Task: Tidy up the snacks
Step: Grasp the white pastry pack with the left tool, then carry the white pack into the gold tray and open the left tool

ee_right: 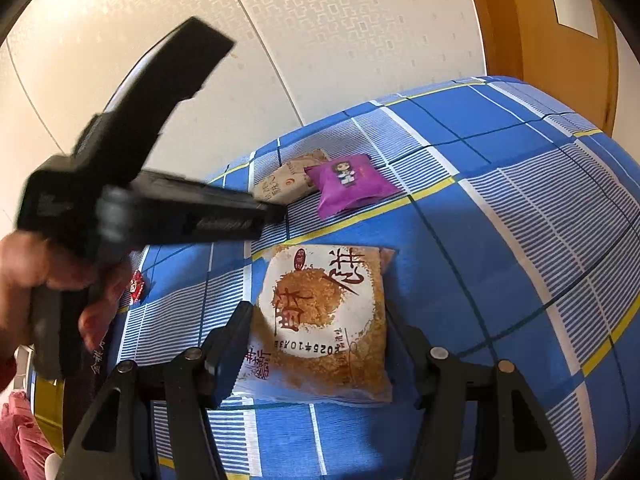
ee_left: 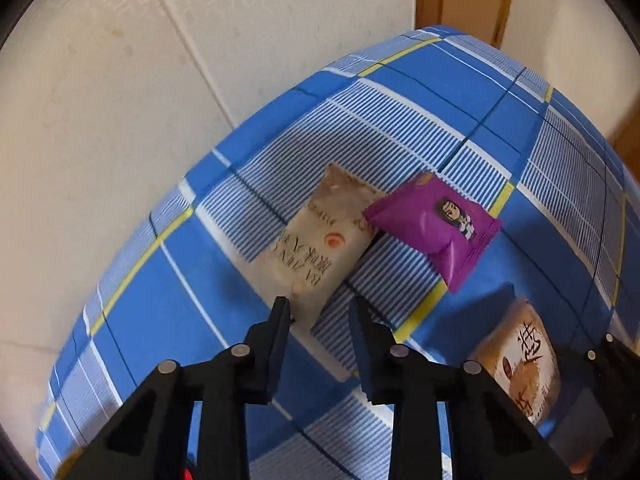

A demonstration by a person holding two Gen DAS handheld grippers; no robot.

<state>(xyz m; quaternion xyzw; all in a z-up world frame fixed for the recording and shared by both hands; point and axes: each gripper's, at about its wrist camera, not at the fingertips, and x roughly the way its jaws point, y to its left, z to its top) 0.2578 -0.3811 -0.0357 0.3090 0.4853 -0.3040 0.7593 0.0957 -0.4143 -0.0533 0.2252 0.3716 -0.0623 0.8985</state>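
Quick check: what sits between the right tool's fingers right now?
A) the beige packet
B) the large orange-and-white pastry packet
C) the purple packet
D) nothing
B: the large orange-and-white pastry packet lies between the right tool's open fingers, on the bed.

Black angular fingers [ee_left: 280,332], round silver pins, bare-skinned hand [ee_right: 44,276]

Blue plaid sheet [ee_left: 420,92], patterned wall [ee_right: 340,28], wooden door [ee_right: 532,40]
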